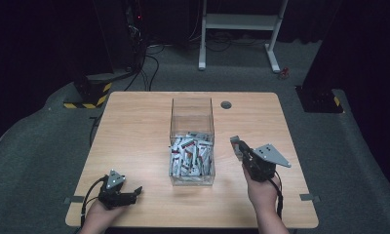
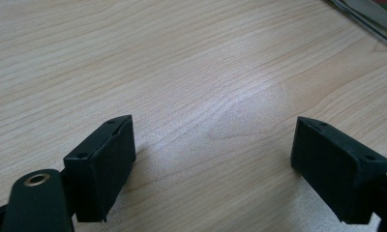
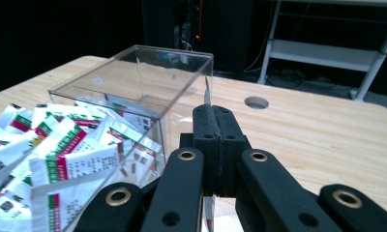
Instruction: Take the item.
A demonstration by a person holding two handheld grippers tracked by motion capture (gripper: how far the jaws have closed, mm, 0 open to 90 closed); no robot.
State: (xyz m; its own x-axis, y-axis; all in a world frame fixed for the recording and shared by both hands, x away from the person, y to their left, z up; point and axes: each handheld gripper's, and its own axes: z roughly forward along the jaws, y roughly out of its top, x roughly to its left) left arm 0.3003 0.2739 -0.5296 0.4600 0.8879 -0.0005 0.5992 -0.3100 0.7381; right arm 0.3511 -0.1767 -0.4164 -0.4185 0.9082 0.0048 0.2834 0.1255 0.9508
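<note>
Wooden table (image 1: 134,126), dark room

Ahead of you the wooden worktop (image 1: 134,126) has a round cable hole (image 1: 226,105) near its far edge; beyond it, a white desk frame (image 1: 239,22) stands on grey carpet.

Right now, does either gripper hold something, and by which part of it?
The right gripper is shut on a thin sachet, pinched edge-on with its upper edge poking above the jaws. The left gripper is open above the bare table and holds nothing.
</note>
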